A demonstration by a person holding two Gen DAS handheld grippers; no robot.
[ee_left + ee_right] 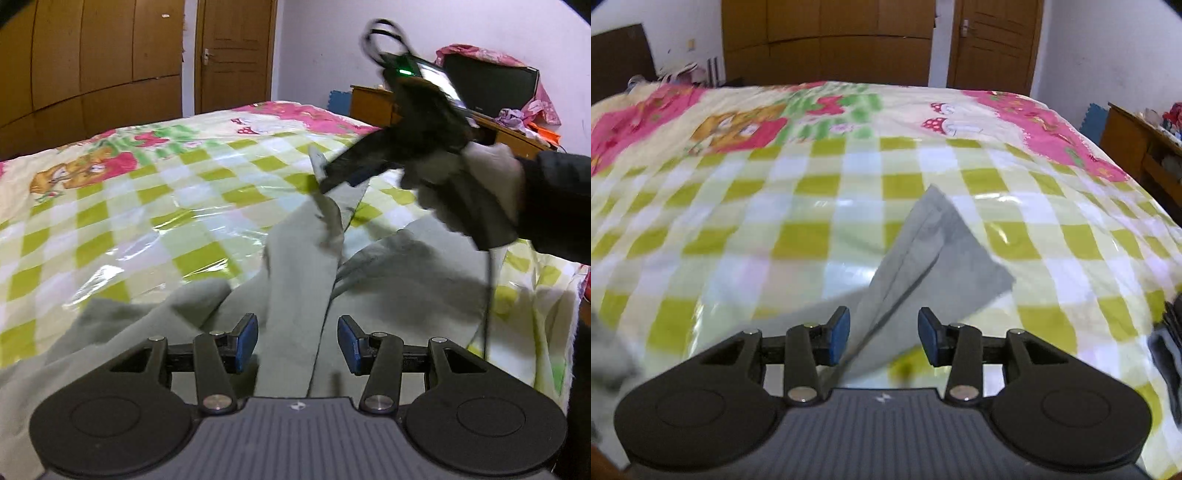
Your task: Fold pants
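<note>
Grey pants (pixel 295 280) lie rumpled on the checked bedspread (pixel 147 206), one leg running away up the middle of the left wrist view. My left gripper (pixel 297 343) hovers low over them, open, with cloth passing under the gap and neither pad pressing on it. Blurred at the upper right, my right gripper (pixel 323 173) is held by a gloved hand (pixel 480 192), its tips at the end of the raised leg. In the right wrist view, the right gripper (pixel 882 336) is open; the leg's end (pixel 934 251) stands loosely between the blue pads, above the bedspread (pixel 812 206).
Behind the bed stand a brown wardrobe (pixel 92 62) and a door (pixel 236 55). A wooden desk (pixel 373 101) with a dark monitor (pixel 491 85) and clutter lines the right side. The bed's right edge (pixel 569 295) drops off near the sleeve.
</note>
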